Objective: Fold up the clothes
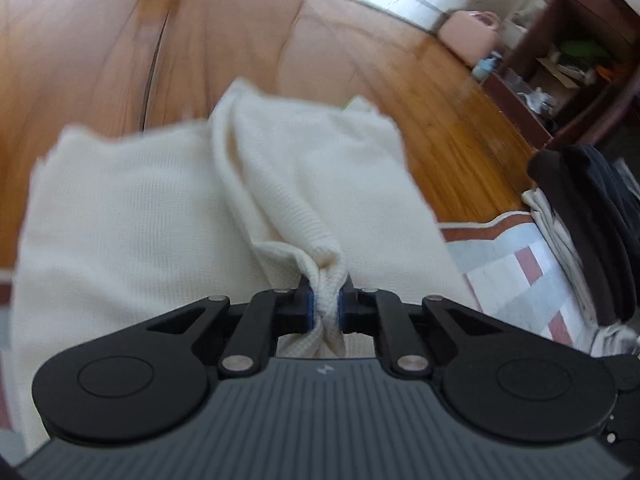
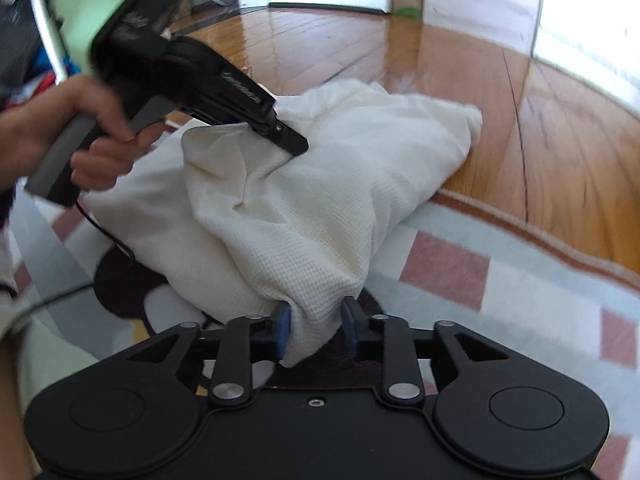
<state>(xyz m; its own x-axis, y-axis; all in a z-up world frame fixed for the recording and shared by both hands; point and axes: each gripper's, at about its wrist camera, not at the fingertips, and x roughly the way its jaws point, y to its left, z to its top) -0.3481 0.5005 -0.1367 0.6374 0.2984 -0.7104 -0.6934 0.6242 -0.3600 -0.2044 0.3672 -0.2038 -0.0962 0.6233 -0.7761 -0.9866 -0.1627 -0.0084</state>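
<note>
Gripping a cream garment (image 1: pixel 160 220) bunched between its pads, left claw (image 1: pixel 325 307), right claw (image 2: pixel 316 330) clamping another fold

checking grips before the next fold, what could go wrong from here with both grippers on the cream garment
1. The left gripper pinches only a narrow twisted bunch of the cream garment, so it may slip out or set a crooked fold.
2. The right gripper holds a thick wad with its jaws fairly wide; layers could slide free.
3. The far end hangs over the rug onto the wooden floor and could drag.
</note>
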